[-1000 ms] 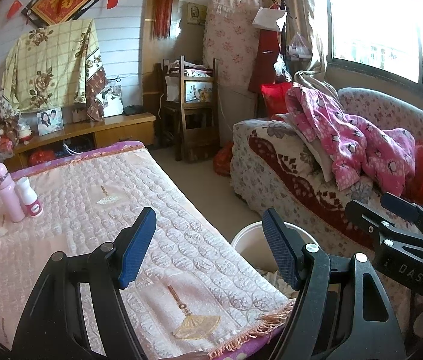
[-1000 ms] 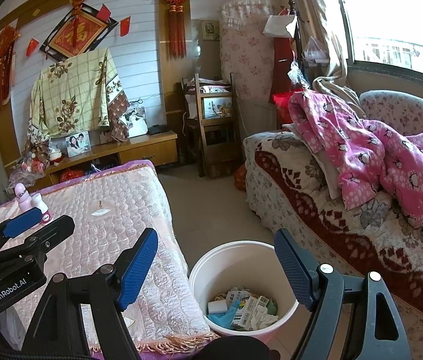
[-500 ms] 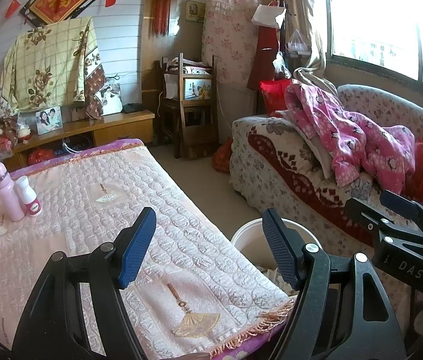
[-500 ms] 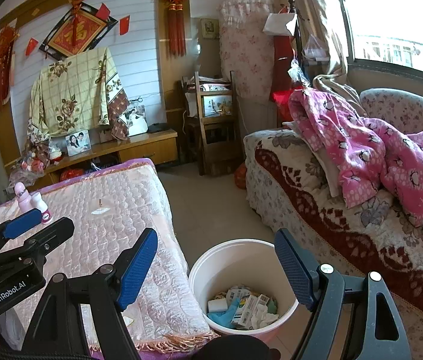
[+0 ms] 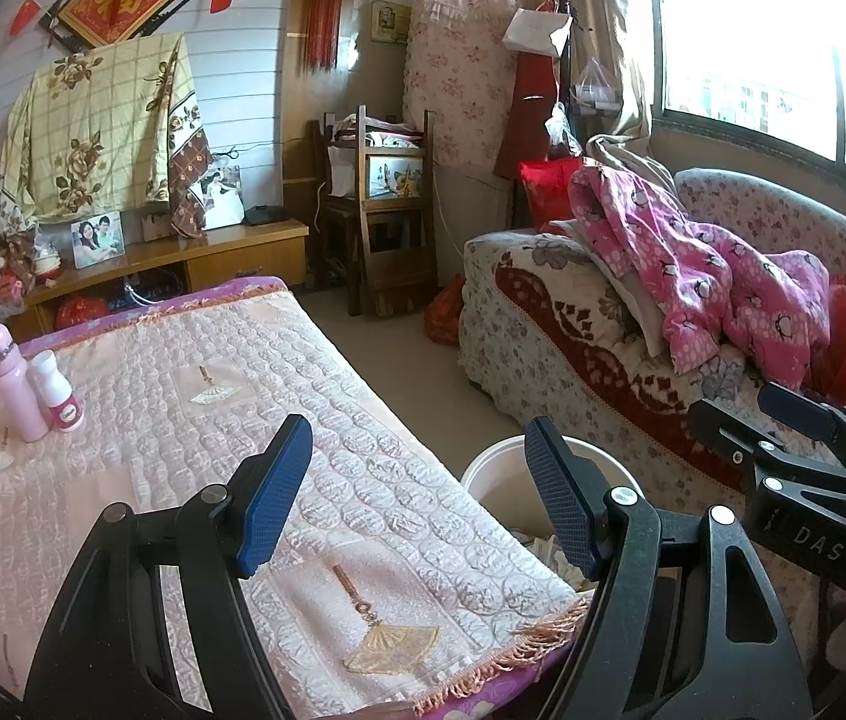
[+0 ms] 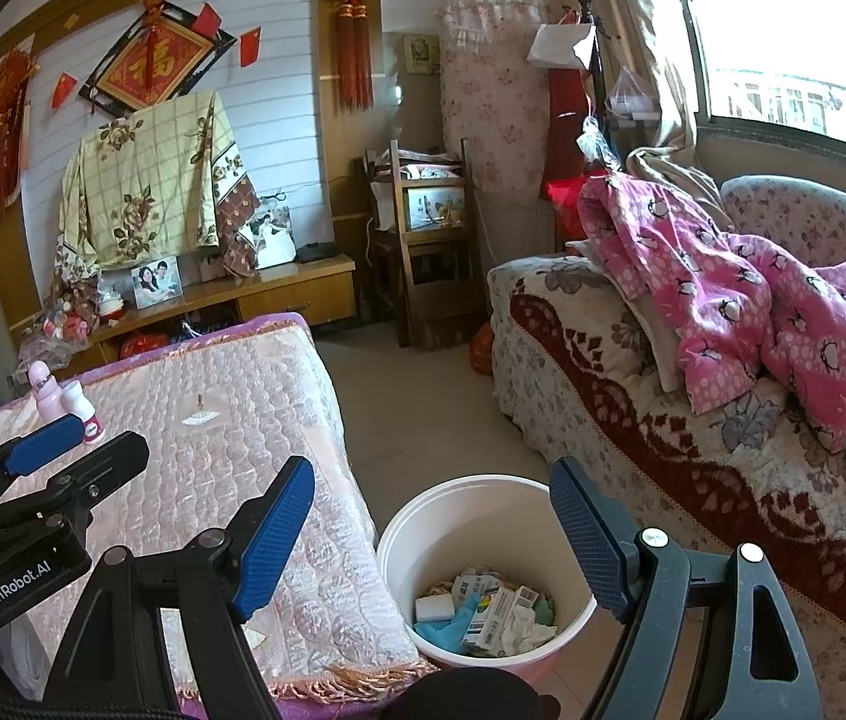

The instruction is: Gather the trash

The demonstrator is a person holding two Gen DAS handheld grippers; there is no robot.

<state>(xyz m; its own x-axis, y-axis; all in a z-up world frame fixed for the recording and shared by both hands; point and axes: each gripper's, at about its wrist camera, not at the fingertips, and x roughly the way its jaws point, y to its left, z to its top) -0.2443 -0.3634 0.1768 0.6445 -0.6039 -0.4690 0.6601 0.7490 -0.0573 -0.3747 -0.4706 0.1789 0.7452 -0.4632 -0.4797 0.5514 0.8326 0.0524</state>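
The left claw (image 5: pixel 417 498), black-framed with blue ribbed pads, is hovering with its jaws spread wide and nothing between them, over the near corner of the tabletop (image 5: pixel 183 420) draped in a pale pink quilted cloth with a fringed edge. The right claw (image 6: pixel 432 531) is likewise gaping apart and holding nothing, hanging above the round white plastic bucket (image 6: pixel 399 540) that is standing on the floor just beside the tabletop's corner, between it and the floral-covered sofa (image 6: pixel 633 396). The crumpled paper, small cartons and blue scrap of trash (image 6: pixel 486 606) are lying at the bucket's bottom (well below its rim). A pink bottle (image 5: pixel 12 384) and a smaller white bottle (image 5: pixel 57 393) are standing upright, touching, at the tabletop's far left.
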